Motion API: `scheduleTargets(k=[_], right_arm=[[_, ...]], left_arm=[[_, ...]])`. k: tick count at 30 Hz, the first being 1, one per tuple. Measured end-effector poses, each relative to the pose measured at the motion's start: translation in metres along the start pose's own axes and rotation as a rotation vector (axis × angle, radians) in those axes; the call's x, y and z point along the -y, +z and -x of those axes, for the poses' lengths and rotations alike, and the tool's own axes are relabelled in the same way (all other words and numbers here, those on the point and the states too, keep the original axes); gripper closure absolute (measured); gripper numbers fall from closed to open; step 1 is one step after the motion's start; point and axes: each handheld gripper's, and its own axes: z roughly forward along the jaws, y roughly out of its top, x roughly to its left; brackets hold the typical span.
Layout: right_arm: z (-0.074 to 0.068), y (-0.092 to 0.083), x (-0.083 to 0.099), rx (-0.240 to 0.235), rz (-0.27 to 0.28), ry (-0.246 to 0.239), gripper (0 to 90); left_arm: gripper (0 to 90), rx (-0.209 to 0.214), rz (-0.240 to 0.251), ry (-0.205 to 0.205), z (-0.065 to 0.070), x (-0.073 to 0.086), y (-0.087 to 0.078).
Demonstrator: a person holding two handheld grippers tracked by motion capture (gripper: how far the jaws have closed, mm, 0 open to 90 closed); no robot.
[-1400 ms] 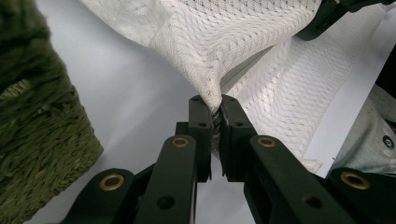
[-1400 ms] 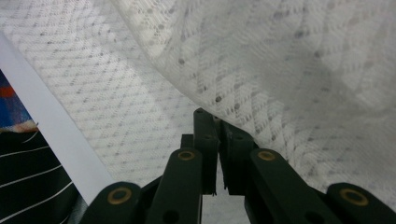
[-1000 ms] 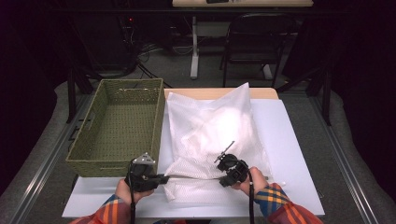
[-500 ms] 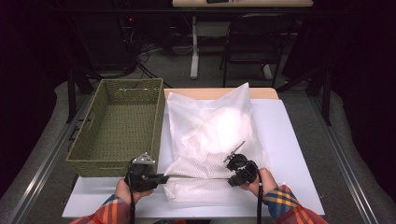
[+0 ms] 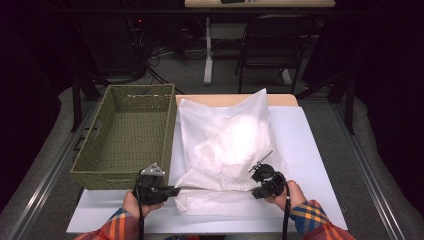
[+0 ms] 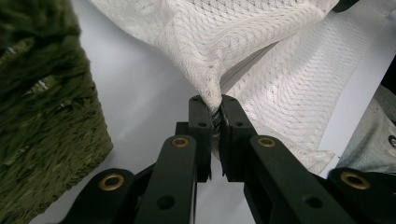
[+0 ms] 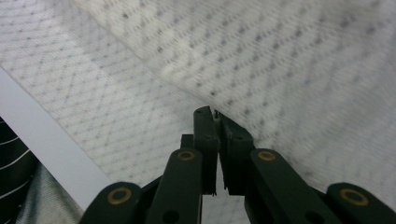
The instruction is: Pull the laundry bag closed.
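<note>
A white mesh bag lies flat on the white table top. My left gripper is shut on the bag's near left corner, and in the left gripper view the pinched fabric bunches up out of the closed jaws. A dark zipper line runs along the bag's near edge between the two grippers. My right gripper sits at the right end of that line. Its jaws are closed on a small tab, apparently the zipper pull, over the mesh.
A green woven basket with nothing in it stands left of the bag, close to my left gripper, and its wall fills the left of the left gripper view. A black chair and desk legs stand beyond the table.
My right gripper has slid to the right along the bag's near edge, so the dark zipper line between the grippers is longer. The left gripper has stayed put on the corner.
</note>
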Motion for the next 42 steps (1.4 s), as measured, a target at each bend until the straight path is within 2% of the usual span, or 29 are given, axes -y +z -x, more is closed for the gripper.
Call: scheduleTargets(k=[2,6,7,8,17,18,21,22,33,37,42], right_arm=[[0.002,-0.002,0.003,0.002,-0.001,0.019,86.8],[0.007,-0.004,0.008,0.012,0.007,0.019,86.8],[0.007,-0.005,0.009,0.013,0.002,0.04,86.8],[0.009,-0.005,0.01,0.015,0.009,0.025,86.8],[0.018,-0.011,0.019,0.035,0.012,0.059,86.8],[0.019,-0.012,0.02,0.041,0.012,0.049,86.8],[0.021,-0.014,0.023,0.05,0.016,0.07,86.8],[0.023,-0.015,0.025,0.056,0.016,0.06,86.8],[0.038,-0.023,0.042,0.12,0.016,0.106,86.8],[0.042,-0.026,0.048,0.134,0.021,0.136,86.9],[0.046,-0.027,0.053,0.138,0.021,0.15,86.9]], left_arm=[[84.7,0.0,0.0,0.0,0.0,0.0,0.0],[84.7,-0.002,0.001,-0.001,0.0,0.0,0.0],[84.7,-0.002,0.0,-0.003,0.0,0.0,0.0],[84.7,-0.003,0.0,-0.004,0.0,0.0,0.0],[84.7,-0.008,0.003,-0.009,-0.001,0.0,-0.001],[84.8,-0.007,0.004,-0.009,-0.001,0.0,-0.001],[84.8,-0.01,0.003,-0.009,-0.001,0.0,-0.001],[84.8,-0.009,0.002,-0.012,-0.001,0.0,-0.001],[84.8,-0.022,0.006,-0.014,-0.003,0.0,-0.002],[84.9,-0.029,0.007,-0.017,-0.002,0.0,-0.002],[85.0,-0.038,0.006,-0.013,-0.002,0.0,-0.003]])
